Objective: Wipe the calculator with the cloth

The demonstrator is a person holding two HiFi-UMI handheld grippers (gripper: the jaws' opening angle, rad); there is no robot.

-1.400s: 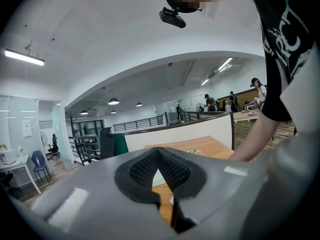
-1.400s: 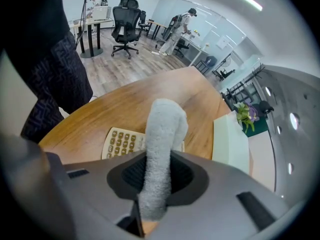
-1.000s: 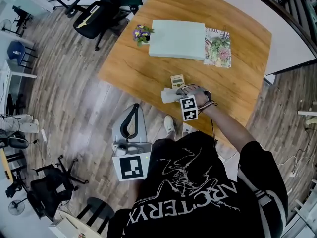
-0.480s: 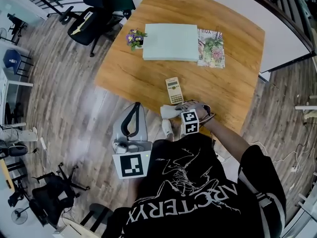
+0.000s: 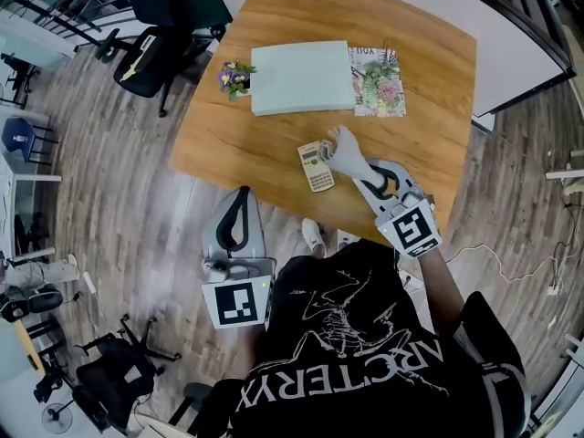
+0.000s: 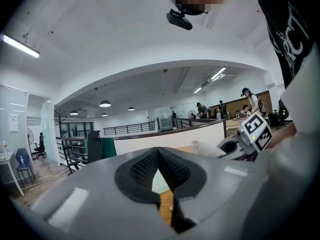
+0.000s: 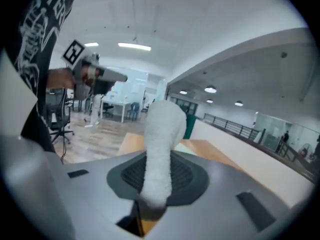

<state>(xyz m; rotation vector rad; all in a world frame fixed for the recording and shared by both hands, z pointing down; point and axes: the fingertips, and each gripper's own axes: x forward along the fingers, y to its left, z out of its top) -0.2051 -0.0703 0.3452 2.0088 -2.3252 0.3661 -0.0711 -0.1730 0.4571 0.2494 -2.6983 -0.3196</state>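
The beige calculator lies flat near the front edge of the wooden table. My right gripper is shut on a rolled white cloth, whose free end reaches the calculator's upper right corner. I cannot tell whether it touches. In the right gripper view the cloth stands up from between the jaws of the right gripper. My left gripper hangs off the table over the floor, left of my body. Its jaws meet with nothing held. In the left gripper view they close at the left gripper.
A pale green flat pad lies at the table's far side, with a small flower pot to its left and a printed floral sheet to its right. Black office chairs stand on the wood floor beyond the table's left corner.
My right gripper has carried the cloth from the table's near edge, below the calculator, up to the calculator's right side. The left gripper has stayed by my side.
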